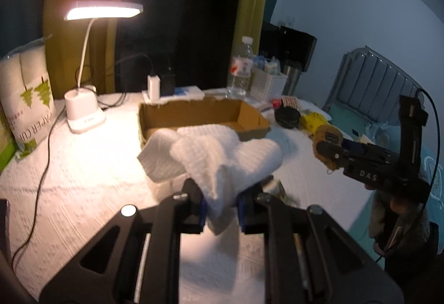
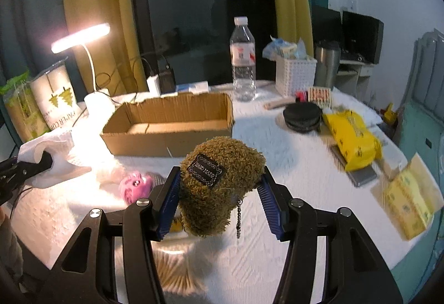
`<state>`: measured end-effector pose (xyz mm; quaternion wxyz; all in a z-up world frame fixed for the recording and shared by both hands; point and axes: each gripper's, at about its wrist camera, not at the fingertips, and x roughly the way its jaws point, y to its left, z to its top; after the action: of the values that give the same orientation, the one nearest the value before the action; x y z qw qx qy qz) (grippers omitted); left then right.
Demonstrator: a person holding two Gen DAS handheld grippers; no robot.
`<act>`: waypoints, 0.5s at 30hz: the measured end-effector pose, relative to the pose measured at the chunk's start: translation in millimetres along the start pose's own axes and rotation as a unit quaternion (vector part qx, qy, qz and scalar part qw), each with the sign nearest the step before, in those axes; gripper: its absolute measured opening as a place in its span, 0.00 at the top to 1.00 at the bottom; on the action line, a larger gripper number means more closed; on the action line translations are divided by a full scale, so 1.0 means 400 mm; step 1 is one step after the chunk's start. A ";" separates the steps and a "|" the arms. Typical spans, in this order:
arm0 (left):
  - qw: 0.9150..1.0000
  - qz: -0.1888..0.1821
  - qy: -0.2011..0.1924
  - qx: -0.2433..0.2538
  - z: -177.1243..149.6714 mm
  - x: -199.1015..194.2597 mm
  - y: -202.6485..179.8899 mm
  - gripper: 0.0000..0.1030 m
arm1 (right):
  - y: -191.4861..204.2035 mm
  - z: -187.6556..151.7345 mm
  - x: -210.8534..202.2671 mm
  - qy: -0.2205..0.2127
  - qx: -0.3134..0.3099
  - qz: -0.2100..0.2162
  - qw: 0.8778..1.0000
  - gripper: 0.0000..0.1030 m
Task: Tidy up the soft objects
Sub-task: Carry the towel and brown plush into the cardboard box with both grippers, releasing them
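My left gripper (image 1: 220,204) is shut on a white waffle-weave cloth (image 1: 219,154) and holds it above the table, just in front of the open cardboard box (image 1: 251,116). My right gripper (image 2: 219,201) is shut on a fuzzy olive-brown plush pouch (image 2: 219,187) with a black label and a small chain, held above the table in front of the box (image 2: 166,137). The right gripper with the pouch also shows in the left wrist view (image 1: 360,162). The left gripper and cloth show at the left of the right wrist view (image 2: 50,162). A pink soft item (image 2: 134,186) lies on the table.
A lit desk lamp (image 1: 86,109) and paper-cup packs (image 1: 25,98) stand at the left. A water bottle (image 2: 242,59), white basket (image 2: 295,76), steel tumbler (image 2: 327,65), black round case (image 2: 302,118) and yellow packets (image 2: 352,137) sit behind and right. Cables run along the left.
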<state>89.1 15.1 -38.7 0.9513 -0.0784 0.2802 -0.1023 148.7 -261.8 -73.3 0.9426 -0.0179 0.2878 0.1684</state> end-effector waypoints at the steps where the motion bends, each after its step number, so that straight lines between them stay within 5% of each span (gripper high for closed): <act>1: 1.000 0.002 -0.003 0.001 0.008 0.000 0.003 0.84 | 0.000 0.009 -0.001 -0.004 -0.001 0.001 1.000 0.45; 15: 1.000 0.011 -0.028 0.003 0.104 0.031 0.048 0.83 | 0.009 0.096 0.034 -0.023 -0.015 0.017 0.999 0.45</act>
<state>125.1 34.3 -14.6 0.9601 -0.0750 0.2538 -0.0904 178.5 -249.1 -48.4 0.9457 -0.0231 0.2635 0.1891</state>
